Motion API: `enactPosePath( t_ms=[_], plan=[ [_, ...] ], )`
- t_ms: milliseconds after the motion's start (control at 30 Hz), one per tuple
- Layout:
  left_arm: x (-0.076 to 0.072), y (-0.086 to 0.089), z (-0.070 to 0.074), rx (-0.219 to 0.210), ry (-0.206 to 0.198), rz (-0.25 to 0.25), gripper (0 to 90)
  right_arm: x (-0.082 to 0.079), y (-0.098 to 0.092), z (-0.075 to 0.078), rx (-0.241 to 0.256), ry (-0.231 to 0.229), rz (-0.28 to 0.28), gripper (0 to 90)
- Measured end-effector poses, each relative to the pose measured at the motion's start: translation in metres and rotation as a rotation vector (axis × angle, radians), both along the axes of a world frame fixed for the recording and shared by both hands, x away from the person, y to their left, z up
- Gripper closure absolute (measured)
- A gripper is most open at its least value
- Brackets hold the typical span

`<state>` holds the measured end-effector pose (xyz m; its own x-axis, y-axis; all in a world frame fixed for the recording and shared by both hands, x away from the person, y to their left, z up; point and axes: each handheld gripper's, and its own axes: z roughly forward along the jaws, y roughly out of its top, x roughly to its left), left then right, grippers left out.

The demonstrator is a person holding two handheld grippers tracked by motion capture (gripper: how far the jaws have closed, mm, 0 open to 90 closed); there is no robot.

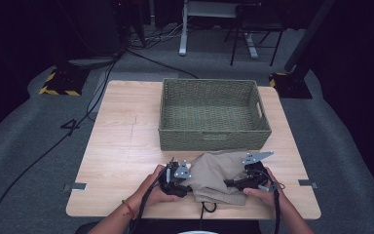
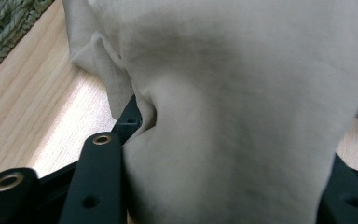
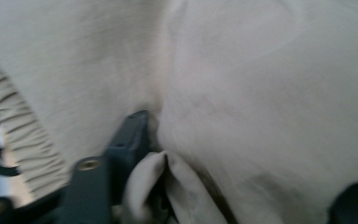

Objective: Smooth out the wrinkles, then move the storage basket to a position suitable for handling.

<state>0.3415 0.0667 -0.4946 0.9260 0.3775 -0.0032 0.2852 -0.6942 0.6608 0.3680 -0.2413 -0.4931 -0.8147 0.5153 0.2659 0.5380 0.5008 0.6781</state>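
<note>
A beige cloth lies bunched at the front middle of the wooden table. My left gripper holds its left side and my right gripper holds its right side, each in a person's hand. In the left gripper view the cloth fills the space between the black fingers, which are shut on a fold. In the right gripper view the cloth is pinched the same way beside the dark fingers, and a ribbed hem shows at the left.
A green woven basket stands just behind the cloth, open and with nothing in it; its corner shows in the left gripper view. Bare wood lies to the left of the basket. Cables run across the grey floor on the left.
</note>
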Motion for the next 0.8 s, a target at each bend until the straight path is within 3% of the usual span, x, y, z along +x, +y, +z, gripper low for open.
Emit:
enactPosePath(
  t_ms=[300, 800],
  plan=[
    [-0.001, 0.001, -0.001, -0.018, -0.011, 0.004, 59.8, -0.006, 0.002, 0.006, -0.021, -0.063, 0.027, 65.2],
    [-0.002, -0.002, -0.001, -0.016, -0.032, -0.003, 66.8, -0.010, -0.002, 0.009, -0.015, -0.120, 0.021, 73.5]
  ],
)
